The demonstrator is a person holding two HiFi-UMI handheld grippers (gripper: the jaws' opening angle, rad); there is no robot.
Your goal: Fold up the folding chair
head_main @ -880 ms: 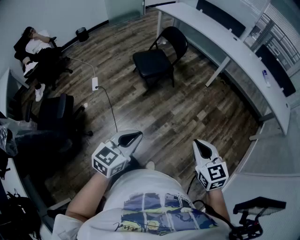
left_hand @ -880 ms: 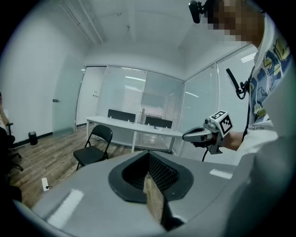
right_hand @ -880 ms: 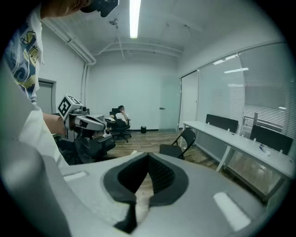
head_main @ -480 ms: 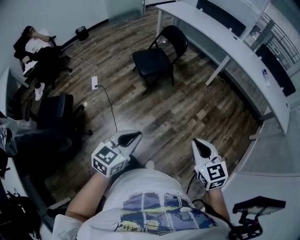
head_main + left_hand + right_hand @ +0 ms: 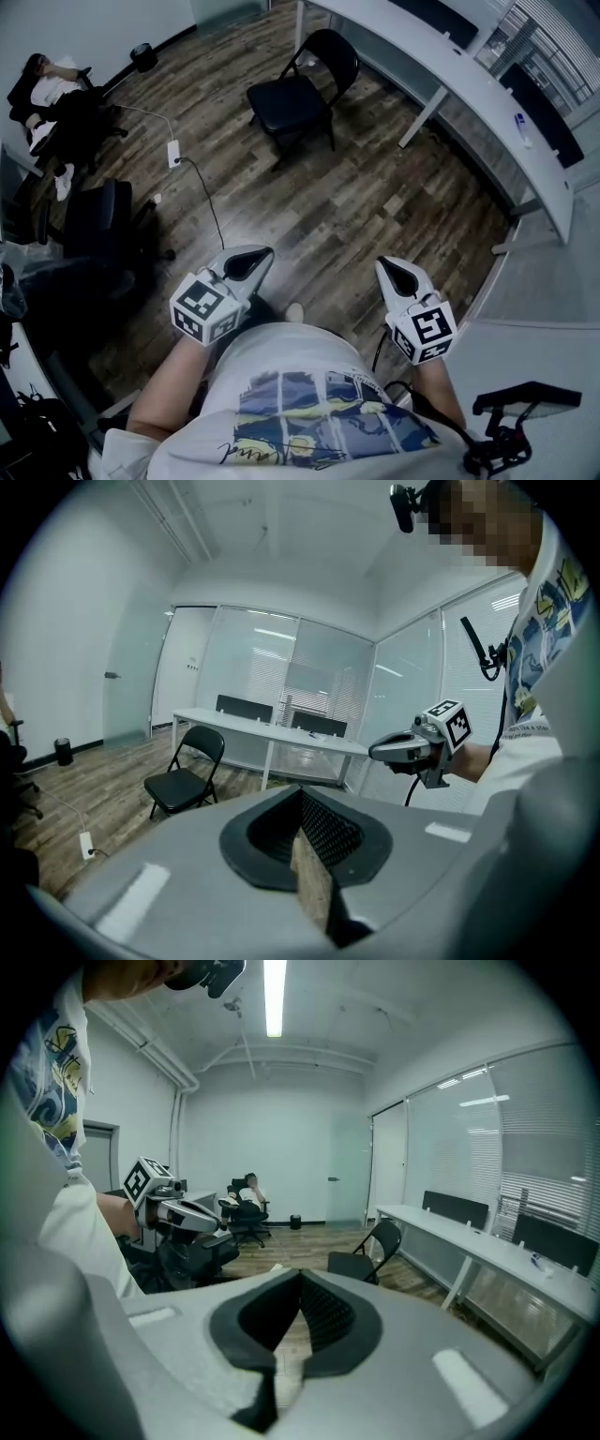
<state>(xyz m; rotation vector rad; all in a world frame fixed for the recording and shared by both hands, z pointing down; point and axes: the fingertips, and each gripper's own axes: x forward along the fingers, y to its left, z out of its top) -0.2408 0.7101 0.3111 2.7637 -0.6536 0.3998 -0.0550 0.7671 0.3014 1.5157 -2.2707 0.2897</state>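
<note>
Chair and grippers were well apart. The black folding chair (image 5: 295, 94) stood fully open on the wood-plank floor (image 5: 375, 206), seat level and backrest up, near the top of the head view. It was close beside the long white desk (image 5: 450, 80), with its backrest toward the desk. Nothing touched it.

Beyond it, toward the left of the head view, a white power strip (image 5: 173, 153) lay on the planks with a dark cable (image 5: 211, 202) trailing from it toward the person. A small dark bin (image 5: 141, 52) sat by the far wall. In the left corner a second person (image 5: 47, 84) reclined in an office chair. A black office chair (image 5: 103, 220) stood nearer, at the left edge.

At the bottom of the head view, the person held both tools out in front of a printed white shirt (image 5: 309, 412). The left gripper (image 5: 248, 262) pointed forward and a little down, its jaws pressed together with nothing between them. Its own view showed the black pads meeting along a single seam. The right gripper (image 5: 392, 272) was held the same way on the other side, jaws likewise closed and empty. Both noses aimed roughly toward the folding chair, and each gripper view showed it standing across the room.
</note>
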